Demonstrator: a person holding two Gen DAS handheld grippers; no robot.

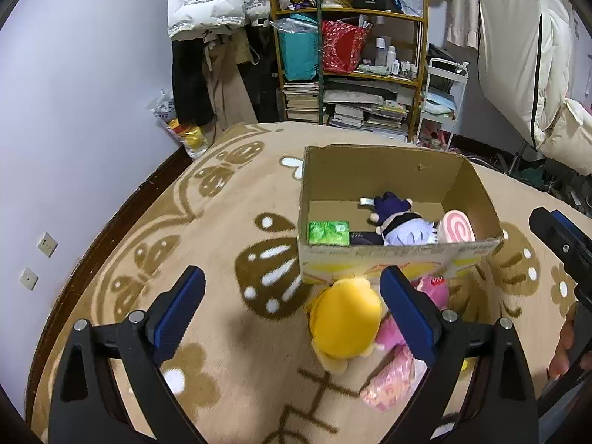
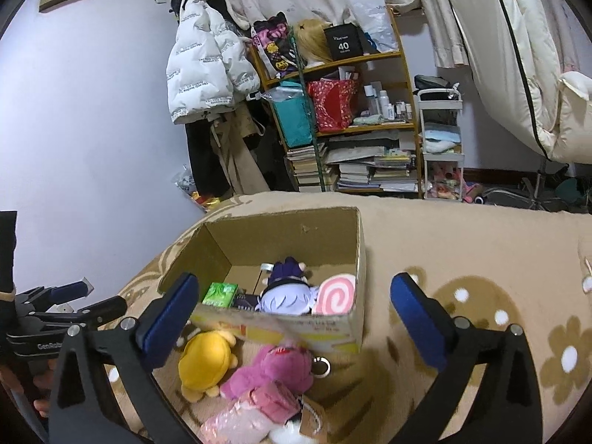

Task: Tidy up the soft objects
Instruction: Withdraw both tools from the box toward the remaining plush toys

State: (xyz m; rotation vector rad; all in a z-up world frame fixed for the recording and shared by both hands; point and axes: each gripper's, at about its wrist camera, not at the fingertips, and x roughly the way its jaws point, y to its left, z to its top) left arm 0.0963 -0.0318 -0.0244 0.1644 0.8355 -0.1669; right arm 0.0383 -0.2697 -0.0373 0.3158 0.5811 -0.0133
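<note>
Hovering with its blue-padded jaws spread wide and empty, the left gripper (image 1: 292, 314) framed a rounded yellow plush (image 1: 344, 323) lying on the fuzzy tan blanket (image 1: 207, 222), with a fluffy pink plush (image 1: 433, 292) just beside it toward the right finger. The right gripper (image 2: 292, 318) was likewise wide and empty, both toys lying low between its fingers. Just beyond them stood an open cardboard box (image 1: 384, 170) holding a white-haired doll (image 1: 403, 231), a pink swirl cushion (image 1: 457, 231) and a glossy green packet (image 1: 328, 232).
</note>
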